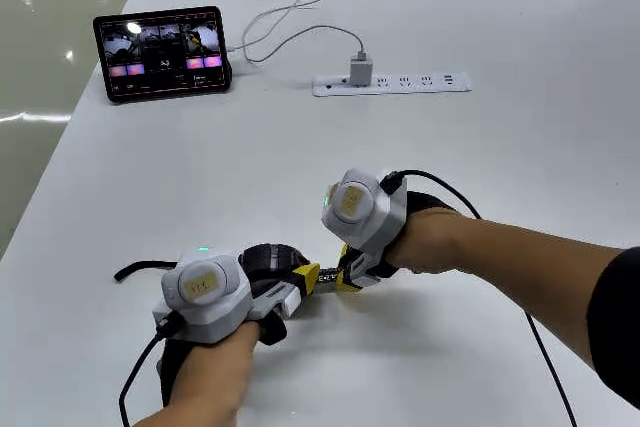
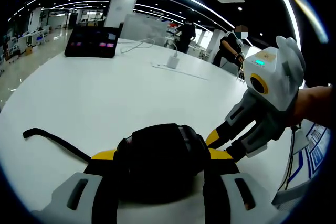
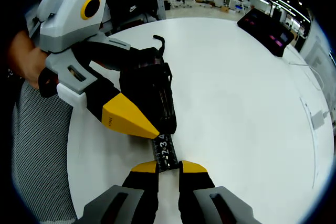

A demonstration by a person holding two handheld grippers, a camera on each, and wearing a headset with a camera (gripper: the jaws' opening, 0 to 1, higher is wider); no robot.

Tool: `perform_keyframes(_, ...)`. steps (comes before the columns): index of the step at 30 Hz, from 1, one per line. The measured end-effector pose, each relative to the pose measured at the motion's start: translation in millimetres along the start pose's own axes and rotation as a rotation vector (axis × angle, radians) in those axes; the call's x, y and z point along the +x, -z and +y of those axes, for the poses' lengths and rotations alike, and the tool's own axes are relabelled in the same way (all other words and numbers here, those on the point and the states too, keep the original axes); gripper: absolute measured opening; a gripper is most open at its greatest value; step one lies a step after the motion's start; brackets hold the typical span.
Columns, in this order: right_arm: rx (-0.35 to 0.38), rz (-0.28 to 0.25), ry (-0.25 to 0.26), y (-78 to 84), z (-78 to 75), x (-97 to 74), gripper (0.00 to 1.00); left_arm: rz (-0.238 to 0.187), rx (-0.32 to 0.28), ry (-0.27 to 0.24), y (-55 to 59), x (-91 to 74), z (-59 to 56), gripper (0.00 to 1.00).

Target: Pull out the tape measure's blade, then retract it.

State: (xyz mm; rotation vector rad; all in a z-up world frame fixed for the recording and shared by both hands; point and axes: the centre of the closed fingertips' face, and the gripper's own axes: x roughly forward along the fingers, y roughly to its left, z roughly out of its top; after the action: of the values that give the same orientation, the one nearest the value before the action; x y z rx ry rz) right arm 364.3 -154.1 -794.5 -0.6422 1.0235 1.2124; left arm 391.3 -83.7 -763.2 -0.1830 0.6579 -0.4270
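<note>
Tape measure (image 1: 268, 262) is low over the desk (image 1: 450, 147) on its near side, with its black case clenched between the left gripper (image 1: 300, 282) jaws. The blade (image 3: 164, 151) is out a short way, numbers showing. The right gripper (image 3: 164, 167) jaws pinch the blade end, just beside the case. The jaw tips of the two grippers nearly meet. Tablet (image 1: 162, 51) and power strip (image 1: 390, 83) are well apart, on the far side.

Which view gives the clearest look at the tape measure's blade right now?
The right gripper view: the blade runs from the case to the right tool pinching it, printed numbers readable. The head view gives a short, small stretch between the tools. In the left gripper view the case sits in front of it.
</note>
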Motion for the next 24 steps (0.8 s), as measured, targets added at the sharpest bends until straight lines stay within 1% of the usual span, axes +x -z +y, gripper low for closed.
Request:
perform_keyframes(6, 0.023, -0.001, -0.002, -1.2, 0.0, 0.5, 0.10, -0.002, -0.001, 0.001, -0.5, -0.6, -0.3, 0.60)
perform_keyframes(24, 0.011, 0.015, 0.003, -7.2, 1.7, 3.5, 0.10, 0.002, 0.009, 0.000, -0.2, -0.6, -0.3, 0.60)
